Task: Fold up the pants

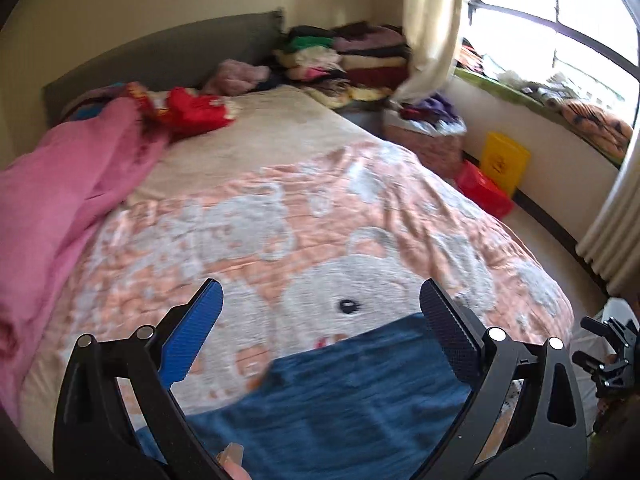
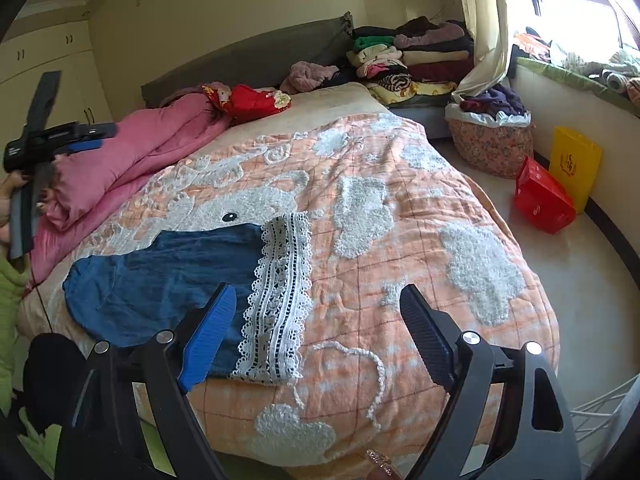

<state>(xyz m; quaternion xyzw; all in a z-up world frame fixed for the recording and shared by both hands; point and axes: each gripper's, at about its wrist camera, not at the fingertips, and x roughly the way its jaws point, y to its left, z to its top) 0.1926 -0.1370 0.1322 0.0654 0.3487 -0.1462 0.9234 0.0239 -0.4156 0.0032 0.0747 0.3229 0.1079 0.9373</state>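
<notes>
Two grippers, left (image 1: 320, 300) and right (image 2: 318, 304), gape empty above one pants (image 2: 168, 272).

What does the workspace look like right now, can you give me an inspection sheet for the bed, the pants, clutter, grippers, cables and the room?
Surface: bed with orange and white quilt, rumpled.
Job's things: blue pants lying flat, white lace hem toward the quilt's middle.
Clutter: pink comforter along the far side; red cloth near the headboard.
Grippers: left gripper open above the pants; right gripper open, holding nothing.
Cables: nothing seen.
Surroundings: stacked clothes, laundry basket, red bag, yellow bag, window.
</notes>
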